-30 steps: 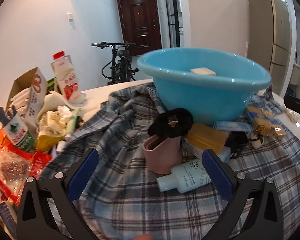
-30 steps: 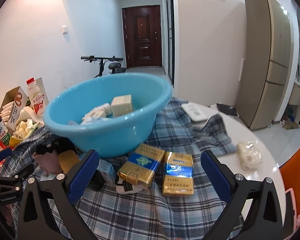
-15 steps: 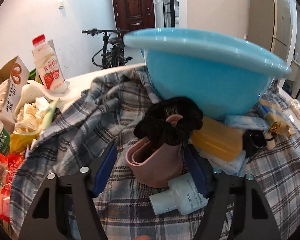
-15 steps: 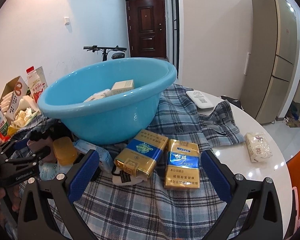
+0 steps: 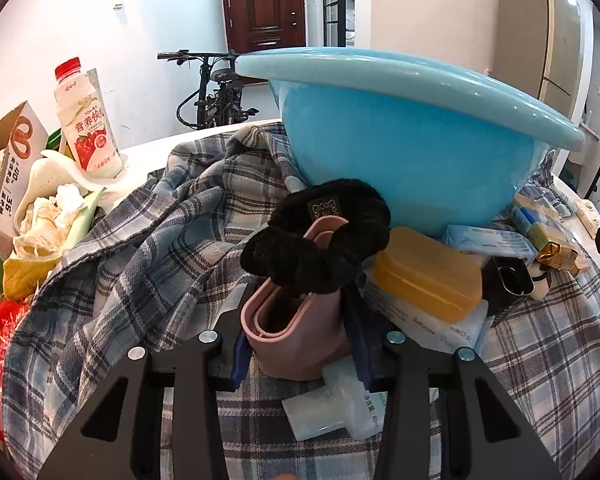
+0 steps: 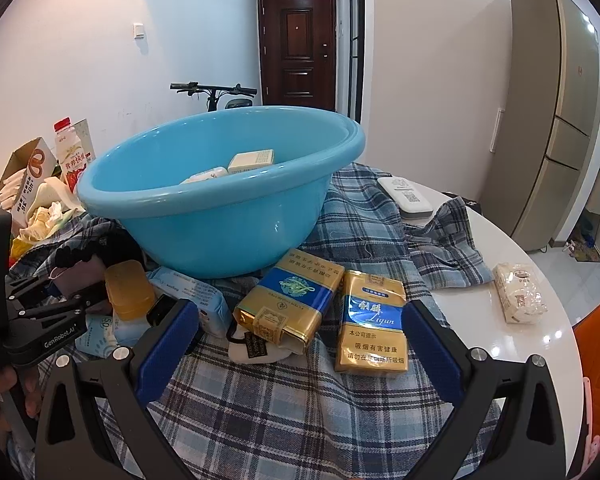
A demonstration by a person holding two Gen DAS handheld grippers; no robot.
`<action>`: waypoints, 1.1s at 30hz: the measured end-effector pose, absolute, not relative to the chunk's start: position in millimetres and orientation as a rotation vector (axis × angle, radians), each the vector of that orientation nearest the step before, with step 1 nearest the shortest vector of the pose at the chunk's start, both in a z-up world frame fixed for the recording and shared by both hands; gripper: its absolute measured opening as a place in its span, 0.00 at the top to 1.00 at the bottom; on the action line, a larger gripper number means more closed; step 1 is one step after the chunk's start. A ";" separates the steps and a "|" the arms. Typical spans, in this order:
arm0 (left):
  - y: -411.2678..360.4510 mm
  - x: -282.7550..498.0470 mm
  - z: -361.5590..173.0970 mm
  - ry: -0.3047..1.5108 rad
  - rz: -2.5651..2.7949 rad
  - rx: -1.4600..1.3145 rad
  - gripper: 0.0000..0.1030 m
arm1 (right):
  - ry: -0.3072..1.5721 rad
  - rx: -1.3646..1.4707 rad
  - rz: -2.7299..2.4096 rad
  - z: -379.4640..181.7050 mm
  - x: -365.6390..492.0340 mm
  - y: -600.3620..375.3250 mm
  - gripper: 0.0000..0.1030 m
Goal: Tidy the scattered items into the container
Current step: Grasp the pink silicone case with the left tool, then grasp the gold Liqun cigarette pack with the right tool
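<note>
My left gripper [image 5: 300,344] is shut on a pink cup [image 5: 300,332] that has a black scrunchie [image 5: 320,236] draped over its rim. It rests on the plaid cloth [image 5: 148,272] in front of the blue basin [image 5: 400,152]. A pale blue bottle [image 5: 336,408] lies under the cup and an orange case [image 5: 428,272] sits to its right. My right gripper [image 6: 300,344] is open and empty above two gold cigarette packs [image 6: 292,296] [image 6: 374,320]. The basin [image 6: 220,204] holds a few small boxes [image 6: 250,160]. The left gripper also shows at the left of the right wrist view [image 6: 56,292].
A milk bottle [image 5: 86,120], cartons and wrappers [image 5: 20,184] crowd the table's left. A black clip [image 5: 508,280] and wipes pack [image 5: 488,240] lie right of the cup. A white remote [image 6: 406,196] and a small white packet [image 6: 520,296] lie on the table's right side.
My left gripper has moved in and closed on the pink cup. My right gripper stays open, drifting slightly lower toward the cigarette packs.
</note>
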State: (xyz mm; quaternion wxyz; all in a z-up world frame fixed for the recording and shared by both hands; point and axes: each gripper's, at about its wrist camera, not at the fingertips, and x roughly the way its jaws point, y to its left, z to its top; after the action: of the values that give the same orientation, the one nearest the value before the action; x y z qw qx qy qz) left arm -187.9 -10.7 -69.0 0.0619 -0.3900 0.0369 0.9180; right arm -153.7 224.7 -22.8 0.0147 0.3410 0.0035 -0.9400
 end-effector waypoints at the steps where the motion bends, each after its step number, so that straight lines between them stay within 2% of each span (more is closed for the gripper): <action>1: -11.5 -187.0 -68.2 0.103 2.777 -1.183 0.62 | 0.016 1.060 -2.932 -22.5 -153.3 225.2 0.00; 8: -21.2 -169.5 -49.2 0.005 2.798 -1.126 0.62 | -0.039 1.053 -2.989 -18.2 -154.3 242.9 0.00; 16: -22.7 -157.0 -34.9 -0.032 2.810 -1.054 0.62 | -0.282 1.008 -3.057 -14.2 -154.4 284.1 0.00; 21: -21.2 -151.8 -29.8 -0.023 2.813 -1.011 0.62 | -0.426 1.110 -3.004 -31.5 -168.6 304.5 0.00; 25: -20.5 -147.9 -26.2 -0.015 2.814 -0.997 0.62 | -0.340 1.280 -2.983 -54.6 -183.3 298.4 0.00; 29: -21.9 -140.8 -17.4 -0.010 2.840 -0.930 0.63 | -0.255 1.335 -3.008 -64.0 -185.9 295.7 0.00; 30: -21.6 -139.5 -15.6 -0.009 2.838 -0.921 0.63 | -0.259 1.348 -2.994 -66.9 -187.2 296.5 0.04; 33: -19.7 -139.3 -15.3 -0.006 2.827 -0.935 0.68 | -0.267 1.413 -2.902 -79.7 -194.0 294.3 0.29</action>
State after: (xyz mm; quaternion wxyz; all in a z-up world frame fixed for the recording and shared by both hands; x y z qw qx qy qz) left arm -139.3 -19.7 -15.3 0.0821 -0.3129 -0.0018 0.9462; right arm -194.0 294.3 -79.7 -0.0484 0.4357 -0.0824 -0.8950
